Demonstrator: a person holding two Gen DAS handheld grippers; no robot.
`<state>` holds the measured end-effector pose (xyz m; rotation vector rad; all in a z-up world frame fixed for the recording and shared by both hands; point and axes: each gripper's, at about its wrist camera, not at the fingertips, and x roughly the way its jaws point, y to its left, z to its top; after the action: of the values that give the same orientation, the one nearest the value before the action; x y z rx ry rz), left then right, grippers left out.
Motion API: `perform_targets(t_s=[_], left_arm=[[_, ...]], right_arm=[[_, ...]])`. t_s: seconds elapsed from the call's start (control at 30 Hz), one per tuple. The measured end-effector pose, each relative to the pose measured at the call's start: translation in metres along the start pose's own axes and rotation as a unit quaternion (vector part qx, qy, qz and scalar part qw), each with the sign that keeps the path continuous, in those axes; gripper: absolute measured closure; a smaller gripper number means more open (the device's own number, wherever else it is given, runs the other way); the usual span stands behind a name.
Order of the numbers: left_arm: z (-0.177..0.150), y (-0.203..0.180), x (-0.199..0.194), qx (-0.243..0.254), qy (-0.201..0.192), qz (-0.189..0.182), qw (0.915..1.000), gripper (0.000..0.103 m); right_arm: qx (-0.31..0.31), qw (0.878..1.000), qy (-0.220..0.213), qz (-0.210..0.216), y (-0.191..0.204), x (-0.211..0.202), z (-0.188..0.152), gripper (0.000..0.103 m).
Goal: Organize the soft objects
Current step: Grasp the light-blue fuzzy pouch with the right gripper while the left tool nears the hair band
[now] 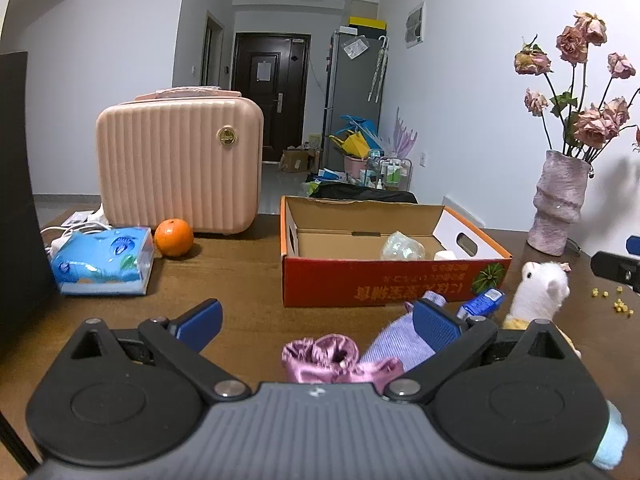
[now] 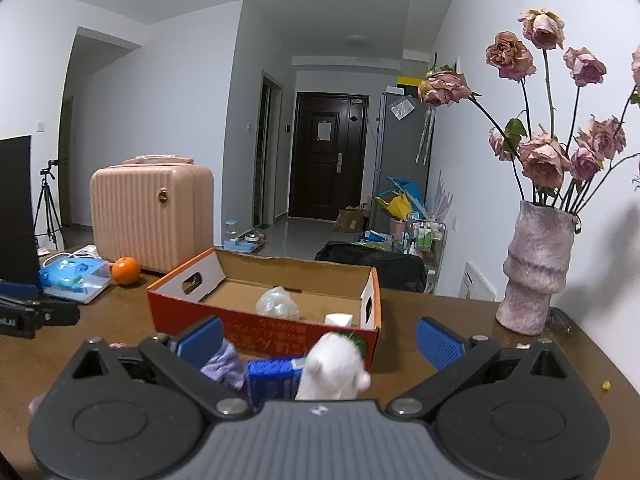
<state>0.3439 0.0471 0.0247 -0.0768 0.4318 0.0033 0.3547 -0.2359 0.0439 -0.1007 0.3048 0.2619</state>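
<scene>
**Soft things still waiting outside the box**

Both grippers are hovering low over the worktop (image 1: 248, 276), and little sorting looks done. The left gripper (image 1: 316, 320) is holding its jaws spread wide with nothing between them; the right gripper (image 2: 320, 338) is doing the same, jaws wide and empty.

Beyond both sets of jaws the cardboard box (image 1: 384, 280) is sitting open, red outside, plain brown inside, holding only a crinkly clear plastic bundle (image 1: 402, 246) and something small and white.

The soft things are lying just short of it. A glossy pink satin scrunchie (image 1: 320, 356) is bunching up right below the left jaws, a ribbed lilac sock (image 1: 396, 340) is touching the left gripper's right-hand pad, and a fluffy white plush animal (image 2: 334, 372) is standing between the right jaws. A blue packet (image 2: 272, 376) is lying beside it.
</scene>
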Motion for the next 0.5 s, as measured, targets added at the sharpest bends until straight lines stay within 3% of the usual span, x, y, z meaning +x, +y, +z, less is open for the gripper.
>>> perform_targets(t_s=[0.2, 0.5], left_arm=[[-0.015, -0.004, -0.024, 0.005, 0.0, -0.006, 1.0, 0.0], [-0.041, -0.015, -0.05, 0.023, 0.014, -0.02, 0.9994, 0.0]], right_arm=[[0.0, 1.0, 0.006, -0.004, 0.008, -0.027, -0.018, 0.0], [-0.004, 0.999, 0.05, -0.018, 0.017, -0.051, -0.053, 0.0]])
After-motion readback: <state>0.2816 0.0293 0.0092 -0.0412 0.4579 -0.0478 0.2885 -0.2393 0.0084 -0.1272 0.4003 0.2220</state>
